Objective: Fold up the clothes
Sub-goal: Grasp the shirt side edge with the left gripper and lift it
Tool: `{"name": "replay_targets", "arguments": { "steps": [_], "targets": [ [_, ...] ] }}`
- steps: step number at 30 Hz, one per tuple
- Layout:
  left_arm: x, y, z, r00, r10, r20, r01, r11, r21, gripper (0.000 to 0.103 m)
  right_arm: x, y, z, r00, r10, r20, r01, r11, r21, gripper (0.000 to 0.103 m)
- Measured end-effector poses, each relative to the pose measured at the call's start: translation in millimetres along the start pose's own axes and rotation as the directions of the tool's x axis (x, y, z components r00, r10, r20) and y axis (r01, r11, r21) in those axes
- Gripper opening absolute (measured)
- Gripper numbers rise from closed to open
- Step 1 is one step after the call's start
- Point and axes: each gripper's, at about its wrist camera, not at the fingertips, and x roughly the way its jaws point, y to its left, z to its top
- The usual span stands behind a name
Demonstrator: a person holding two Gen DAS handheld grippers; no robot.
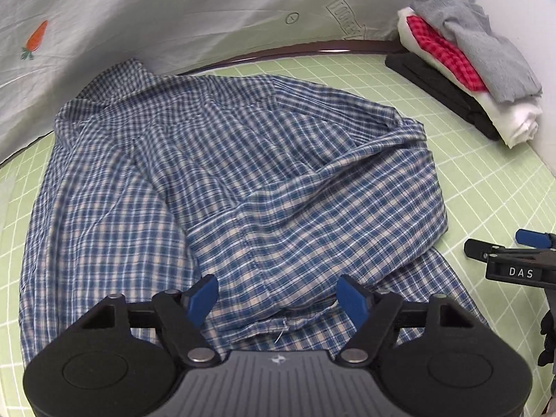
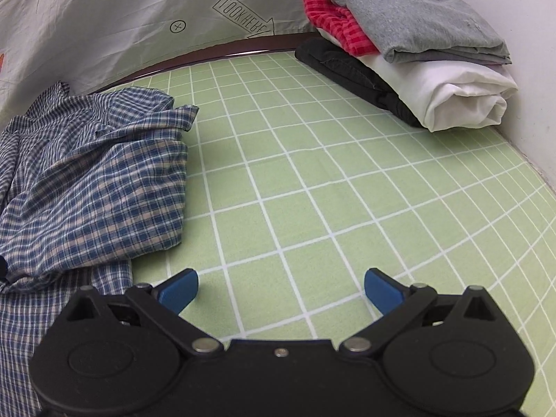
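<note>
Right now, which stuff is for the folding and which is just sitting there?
For the job:
- blue plaid shirt, spread out and rumpled
- left gripper, open over the shirt
- right gripper, open over the green grid cloth

Just sitting there:
- pile of folded clothes in the corner
- white sheet with a carrot
</note>
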Motion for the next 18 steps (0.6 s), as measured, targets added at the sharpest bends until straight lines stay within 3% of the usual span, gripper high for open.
{"name": "replay_targets", "arguments": {
  "steps": [2, 4, 6, 11, 18],
  "targets": [
    [12, -5, 2, 1.0, 0.007, -0.026, -0.006, 0.999, 0.041, 0.053, 0, 0, -1, 1.0, 0.0, -0.005, 0.0, 1.0, -0.001, 0.103],
    [19, -6, 2, 0.999, 0.022, -0.031, -0.021, 0.998, 0.051, 0.029, 0, 1, -3, 1.0, -0.002, -0.009, 0.002, 1.0, -0.003, 0.103],
    [18, -5, 3, 1.0, 0.021, -0.016, -0.02, 0.998, 0.057, 0.012, -1, 1, -4, 1.0, -0.004, -0.012, 0.004, 1.0, -0.005, 0.103],
    [-9, 8, 9, 0.996, 0.023, 0.081, -0.023, 1.0, 0.009, 0.007, -8, 4, -8, 1.0, -0.016, -0.015, 0.016, 1.0, -0.014, 0.103],
    [-62, 41, 12, 0.972, 0.085, 0.219, -0.072, 0.995, -0.066, 0.007, -35, 20, -18, 1.0, -0.016, 0.014, 0.016, 1.0, -0.018, 0.103]
  ]
}}
